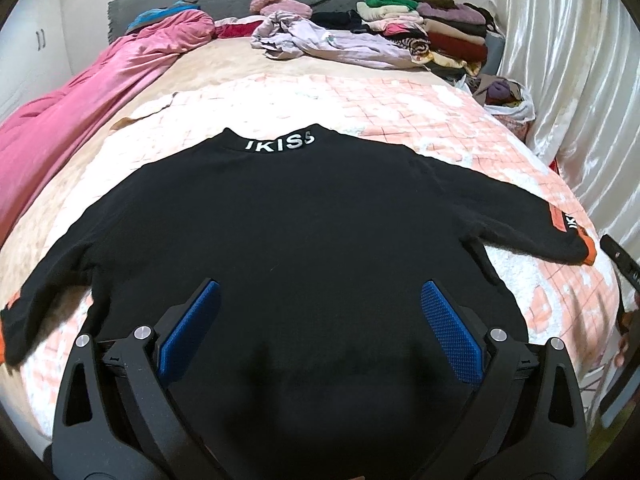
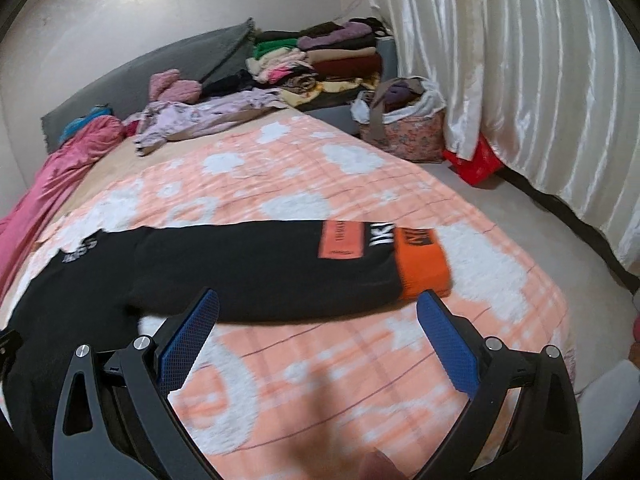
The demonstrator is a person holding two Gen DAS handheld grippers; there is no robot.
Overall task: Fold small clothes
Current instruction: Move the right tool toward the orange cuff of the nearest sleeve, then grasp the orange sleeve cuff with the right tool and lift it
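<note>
A black long-sleeved top [image 1: 304,216] lies flat on the bed, back up, with white letters on its collar [image 1: 280,143] and both sleeves spread out. My left gripper [image 1: 320,294] is open and empty above the lower middle of the top. In the right wrist view the right sleeve [image 2: 260,268] stretches across, ending in an orange cuff [image 2: 422,270]. My right gripper [image 2: 318,304] is open and empty, just in front of that sleeve, above the blanket. The other gripper's tip shows at the right edge of the left wrist view [image 1: 624,260].
A peach and white checked blanket [image 1: 400,104] covers the bed. A pink duvet [image 1: 80,112] lies along the left side. A lilac garment [image 1: 320,40] and stacks of folded clothes [image 1: 432,28] sit at the far end. A cloth bag [image 2: 404,124], red bag [image 2: 476,162] and curtain [image 2: 540,80] stand right.
</note>
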